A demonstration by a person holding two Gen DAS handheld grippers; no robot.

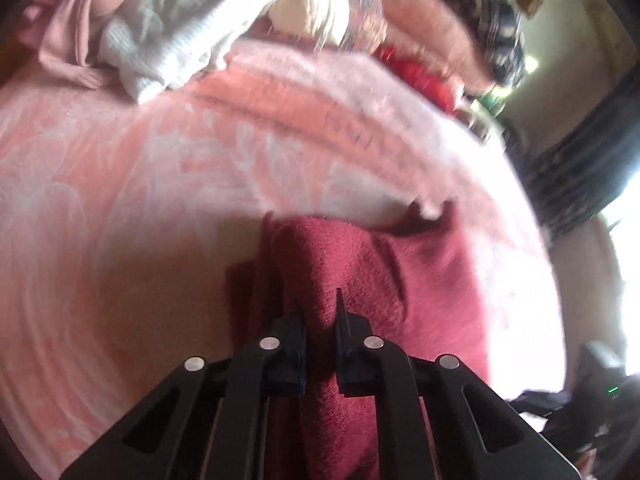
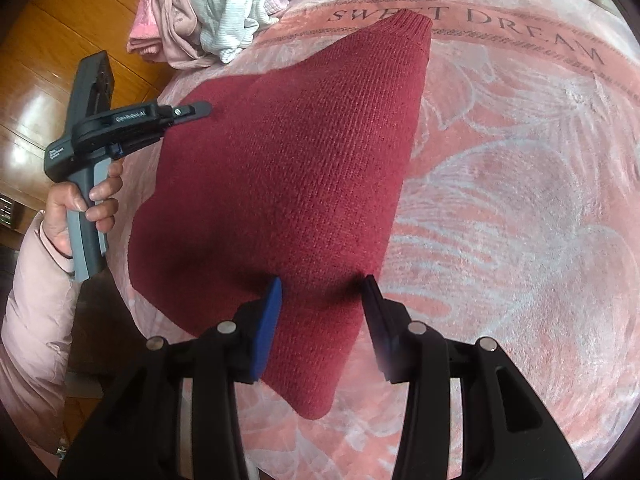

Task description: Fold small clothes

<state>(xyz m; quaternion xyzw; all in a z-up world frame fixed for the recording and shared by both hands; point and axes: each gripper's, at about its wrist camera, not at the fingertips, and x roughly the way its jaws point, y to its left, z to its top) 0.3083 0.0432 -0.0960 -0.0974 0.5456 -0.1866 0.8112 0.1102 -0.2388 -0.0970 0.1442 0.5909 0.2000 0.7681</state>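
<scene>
A dark red knit garment (image 2: 288, 152) lies spread on a pink blanket (image 2: 500, 200), its ribbed hem toward the far side. My right gripper (image 2: 322, 286) hovers over the garment's near part with its blue pads apart; the knit lies between and under them, not pinched. My left gripper (image 2: 202, 108), held by a hand (image 2: 80, 208), sits at the garment's left edge. In the left wrist view the left gripper (image 1: 318, 308) is shut, with a raised ridge of the red garment (image 1: 360, 264) caught between its fingers.
A pile of pink, white and beige clothes (image 2: 216, 8) sits at the blanket's far left corner. The blanket bears the lettering "SWEET DREAM" (image 2: 520, 28). Wooden floor (image 2: 40, 60) lies beyond its left edge. A pink padded sleeve (image 2: 32, 320) is at the lower left.
</scene>
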